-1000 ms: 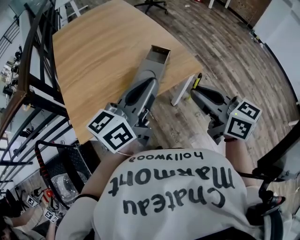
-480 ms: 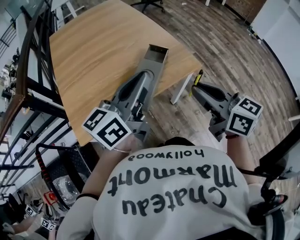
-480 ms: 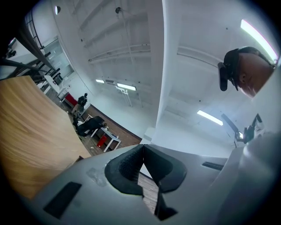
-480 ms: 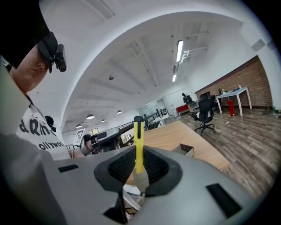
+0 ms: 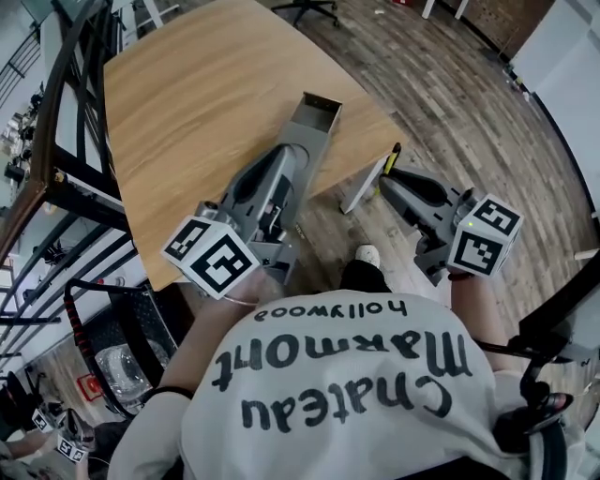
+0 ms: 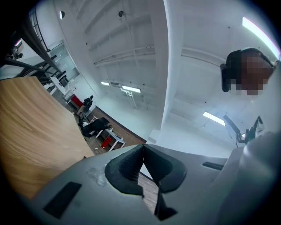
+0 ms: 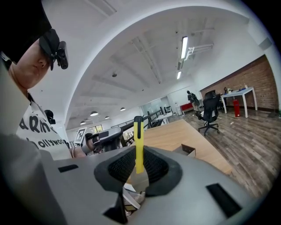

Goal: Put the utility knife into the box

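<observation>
A light wooden surface (image 5: 206,103) with a rounded corner stands over a dark plank floor (image 5: 450,112); one white leg (image 5: 364,185) shows under its near edge. Black metal railings (image 5: 70,159) run along its left side. At the top edge of the head view sits the star base of an office chair (image 5: 302,9), and a white wall (image 5: 562,56) closes the far right corner.

In the right gripper view a brick wall (image 7: 263,77) rises behind a white table (image 7: 237,93) and a black office chair (image 7: 210,110). Strip lights (image 7: 183,47) hang from a white vaulted ceiling (image 7: 131,39). The left gripper view shows a broad white column (image 6: 175,66) and further ceiling lights (image 6: 214,118).
</observation>
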{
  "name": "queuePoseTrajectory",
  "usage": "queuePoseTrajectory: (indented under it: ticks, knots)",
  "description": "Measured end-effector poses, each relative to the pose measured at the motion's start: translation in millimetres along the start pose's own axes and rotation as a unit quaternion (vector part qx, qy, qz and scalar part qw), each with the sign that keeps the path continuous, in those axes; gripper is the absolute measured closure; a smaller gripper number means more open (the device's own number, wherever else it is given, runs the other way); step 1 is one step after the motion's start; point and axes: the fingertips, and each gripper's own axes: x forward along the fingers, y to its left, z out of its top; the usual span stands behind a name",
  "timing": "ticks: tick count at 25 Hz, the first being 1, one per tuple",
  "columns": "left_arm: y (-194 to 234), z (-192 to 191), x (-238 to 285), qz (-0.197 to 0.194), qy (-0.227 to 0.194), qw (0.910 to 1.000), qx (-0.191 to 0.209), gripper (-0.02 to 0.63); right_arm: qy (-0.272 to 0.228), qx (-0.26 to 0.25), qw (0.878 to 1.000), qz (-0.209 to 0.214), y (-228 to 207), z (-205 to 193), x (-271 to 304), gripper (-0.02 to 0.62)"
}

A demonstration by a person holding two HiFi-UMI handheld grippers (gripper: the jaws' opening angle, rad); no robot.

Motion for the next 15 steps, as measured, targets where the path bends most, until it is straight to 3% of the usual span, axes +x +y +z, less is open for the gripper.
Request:
queuePoseTrajectory:
  ticks: [15]
  knots:
    - [32, 5, 77, 0.068, -0.038, 0.9969, 0.003, 0.600, 0.017, -0.008, 0.997, 0.071, -99, 46, 26, 0.538]
